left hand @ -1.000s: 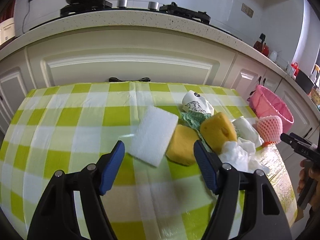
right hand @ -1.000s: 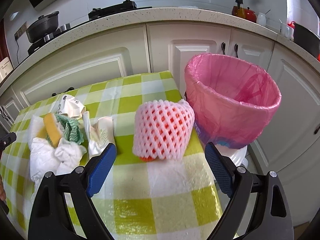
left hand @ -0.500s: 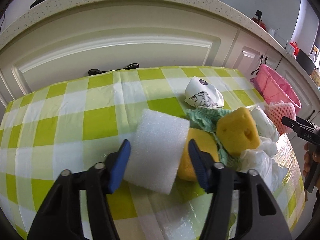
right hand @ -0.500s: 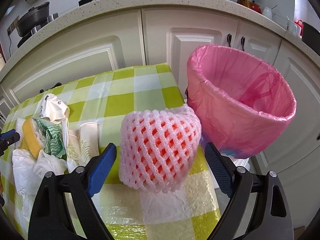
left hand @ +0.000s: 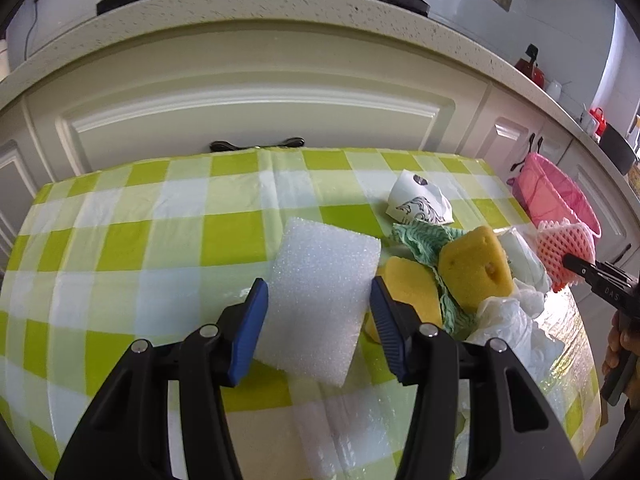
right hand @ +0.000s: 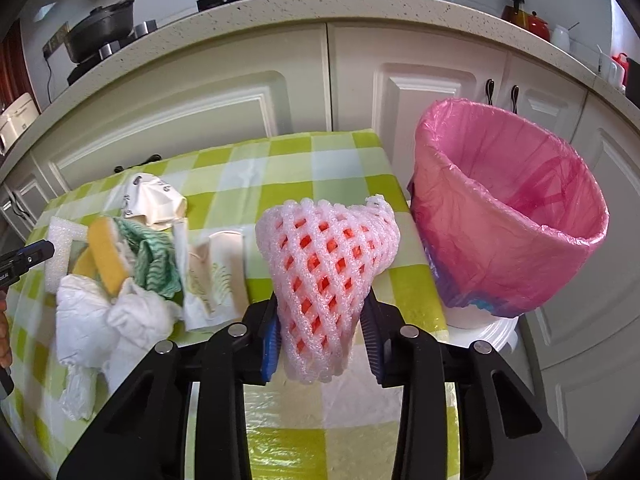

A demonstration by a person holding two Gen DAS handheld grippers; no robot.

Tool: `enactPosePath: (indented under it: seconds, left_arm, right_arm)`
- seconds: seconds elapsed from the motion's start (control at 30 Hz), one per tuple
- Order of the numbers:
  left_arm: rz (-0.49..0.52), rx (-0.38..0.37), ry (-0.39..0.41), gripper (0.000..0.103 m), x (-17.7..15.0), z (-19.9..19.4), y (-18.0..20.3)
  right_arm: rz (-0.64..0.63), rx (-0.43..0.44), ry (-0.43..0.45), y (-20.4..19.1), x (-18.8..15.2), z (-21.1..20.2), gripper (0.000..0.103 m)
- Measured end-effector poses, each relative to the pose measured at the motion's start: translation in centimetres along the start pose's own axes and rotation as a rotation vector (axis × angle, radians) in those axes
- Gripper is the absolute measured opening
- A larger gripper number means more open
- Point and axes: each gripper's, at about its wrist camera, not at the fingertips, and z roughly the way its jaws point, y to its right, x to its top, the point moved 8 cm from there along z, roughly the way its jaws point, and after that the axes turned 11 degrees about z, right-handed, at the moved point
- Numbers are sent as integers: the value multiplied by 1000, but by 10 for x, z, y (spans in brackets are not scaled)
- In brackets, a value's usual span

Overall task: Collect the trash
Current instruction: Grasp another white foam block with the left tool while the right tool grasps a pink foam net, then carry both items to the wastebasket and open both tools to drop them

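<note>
My left gripper (left hand: 316, 318) is shut on a white foam sheet (left hand: 320, 296), its blue pads pressing both edges just above the green-checked tablecloth (left hand: 140, 240). My right gripper (right hand: 322, 332) is shut on a pink foam fruit net (right hand: 326, 260) and holds it lifted off the table, left of the pink-lined trash bin (right hand: 508, 220). The net also shows in the left wrist view (left hand: 564, 246). A trash pile lies on the table: yellow sponges (left hand: 474, 268), a green cloth (right hand: 154, 256), crumpled white tissue (right hand: 104, 320) and paper packets (right hand: 214, 280).
A crumpled white paper cup (left hand: 420, 204) lies behind the pile. White kitchen cabinets (left hand: 260, 108) and a counter with a stove and pot stand behind the table. The bin stands off the table's right edge, near cabinet doors (right hand: 440, 92).
My left gripper closed in on the white foam sheet and now grips it. My right gripper closed on the pink foam net and raised it off the table.
</note>
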Motion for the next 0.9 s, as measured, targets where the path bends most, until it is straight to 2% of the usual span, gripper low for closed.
enactPosePath:
  seconds: [0.27, 0.43, 0.7, 0.9]
  left_arm:
    - [-13, 29, 75, 51, 15, -40, -2]
    - [4, 27, 131, 51, 35, -62, 17]
    - [63, -54, 223, 51, 89, -84, 81]
    - [108, -142, 268, 51, 134, -83, 147]
  right_arm:
    - [9, 62, 48, -4, 8, -32, 31]
    - [18, 82, 98, 3, 23, -59, 31]
    - [49, 67, 192, 42, 63, -99, 31]
    - [90, 18, 248, 94, 100, -114, 31]
